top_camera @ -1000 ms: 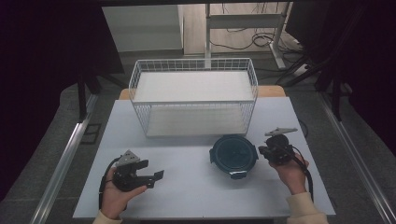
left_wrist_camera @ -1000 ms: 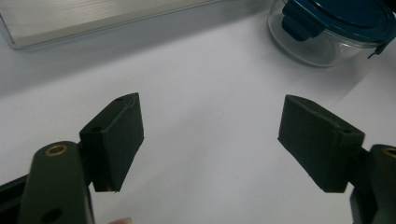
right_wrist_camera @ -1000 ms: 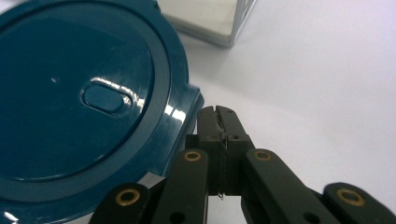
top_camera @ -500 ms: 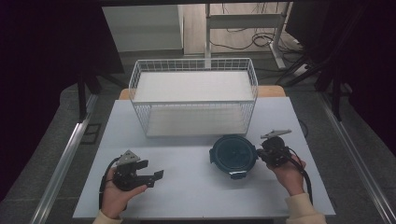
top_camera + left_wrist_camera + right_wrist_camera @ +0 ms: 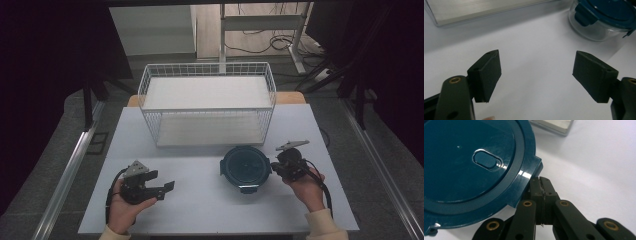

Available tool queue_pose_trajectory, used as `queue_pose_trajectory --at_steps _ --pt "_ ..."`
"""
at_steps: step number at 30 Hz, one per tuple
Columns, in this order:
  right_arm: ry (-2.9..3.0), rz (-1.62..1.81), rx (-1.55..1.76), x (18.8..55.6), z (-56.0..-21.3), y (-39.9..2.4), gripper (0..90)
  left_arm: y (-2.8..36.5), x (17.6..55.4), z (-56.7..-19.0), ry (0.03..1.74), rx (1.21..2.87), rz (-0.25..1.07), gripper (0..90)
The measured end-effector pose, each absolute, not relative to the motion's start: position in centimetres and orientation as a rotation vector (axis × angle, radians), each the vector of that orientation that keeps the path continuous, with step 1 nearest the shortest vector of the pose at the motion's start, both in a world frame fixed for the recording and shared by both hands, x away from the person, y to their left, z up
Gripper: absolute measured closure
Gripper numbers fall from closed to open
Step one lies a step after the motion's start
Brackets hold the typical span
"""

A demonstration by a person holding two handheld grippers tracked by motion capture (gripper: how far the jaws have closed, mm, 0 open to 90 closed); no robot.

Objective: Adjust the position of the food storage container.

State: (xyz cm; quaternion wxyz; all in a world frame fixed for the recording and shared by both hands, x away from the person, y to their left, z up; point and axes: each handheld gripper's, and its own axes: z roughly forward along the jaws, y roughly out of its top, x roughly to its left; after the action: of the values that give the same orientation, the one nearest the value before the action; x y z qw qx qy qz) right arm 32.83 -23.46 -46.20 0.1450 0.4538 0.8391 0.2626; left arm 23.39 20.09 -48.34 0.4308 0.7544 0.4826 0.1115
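A round clear container with a dark teal lid (image 5: pixel 246 166) stands on the white table (image 5: pixel 200 212), right of centre. My right gripper (image 5: pixel 273 170) is at its right edge. In the right gripper view the jaws are pressed together (image 5: pixel 541 185), with their tips against and slightly under a latch tab on the lid (image 5: pixel 474 162); I see nothing between the pads. My left gripper (image 5: pixel 167 189) lies in a hand at the front left, open and empty. In the left gripper view the wide-set jaws (image 5: pixel 536 75) point over bare table towards the container (image 5: pixel 604 17).
A white wire basket (image 5: pixel 207 70) with a white floor stands at the back of the table, just behind the container. Bare table lies between the two grippers. Dark floor, metal rails and cables surround the table.
My right gripper has edged slightly left, up against the container's lid. The left gripper and the container have not moved.
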Motion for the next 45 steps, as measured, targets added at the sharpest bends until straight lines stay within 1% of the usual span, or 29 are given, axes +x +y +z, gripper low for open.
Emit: queue_pose_trajectory --at_steps 23,37,45 --pt "2.465 0.809 1.251 32.3 -46.5 -21.2 90.0 20.2 23.5 -48.3 1.207 1.879 0.275 22.5" --pt "2.508 0.853 1.196 32.5 -46.8 -18.2 90.0 20.1 23.6 -48.3 1.21 1.875 0.272 22.5" --pt "2.561 0.888 1.137 31.9 -46.8 -16.8 90.0 20.1 23.6 -48.4 1.213 1.878 0.276 22.5"
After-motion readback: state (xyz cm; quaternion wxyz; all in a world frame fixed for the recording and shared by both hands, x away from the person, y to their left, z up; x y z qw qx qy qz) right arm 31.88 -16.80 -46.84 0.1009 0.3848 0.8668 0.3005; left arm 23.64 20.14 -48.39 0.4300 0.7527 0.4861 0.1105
